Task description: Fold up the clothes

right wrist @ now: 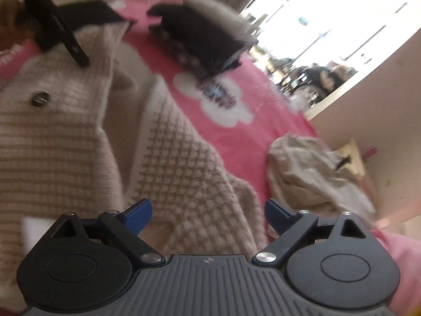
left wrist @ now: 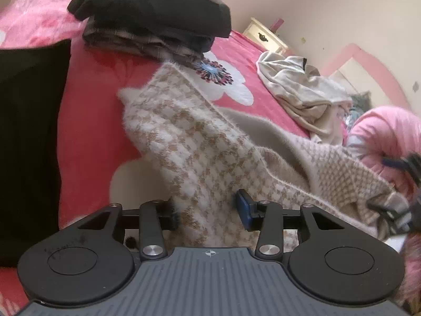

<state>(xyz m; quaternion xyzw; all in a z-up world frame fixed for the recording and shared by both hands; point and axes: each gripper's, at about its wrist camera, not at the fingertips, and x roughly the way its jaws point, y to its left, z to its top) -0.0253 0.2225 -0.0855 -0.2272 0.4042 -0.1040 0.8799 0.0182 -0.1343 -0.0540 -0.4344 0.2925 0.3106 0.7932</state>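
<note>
A fuzzy beige-and-white houndstooth sweater (left wrist: 200, 142) lies spread on the pink bedspread (left wrist: 92, 110). My left gripper (left wrist: 208, 212) is low over one part of it. Its jaws stand partly apart with the knit lying between them, and the pads do not visibly squeeze it. My right gripper (right wrist: 208, 210) is wide open just above the sweater (right wrist: 184, 158), nothing gripped. A dark round button (right wrist: 39, 98) shows on the sweater's front. The right wrist view is motion-blurred. In the left wrist view the right gripper is a dark blur at the right edge.
A stack of folded dark clothes (left wrist: 158, 18) sits further up the bed (right wrist: 205, 39). A crumpled cream garment (left wrist: 302, 92) lies beyond the sweater (right wrist: 310, 168). A black cloth (left wrist: 26, 131) covers the left. A pink sleeve (left wrist: 381, 131) and a cream nightstand (left wrist: 265, 35) are at right.
</note>
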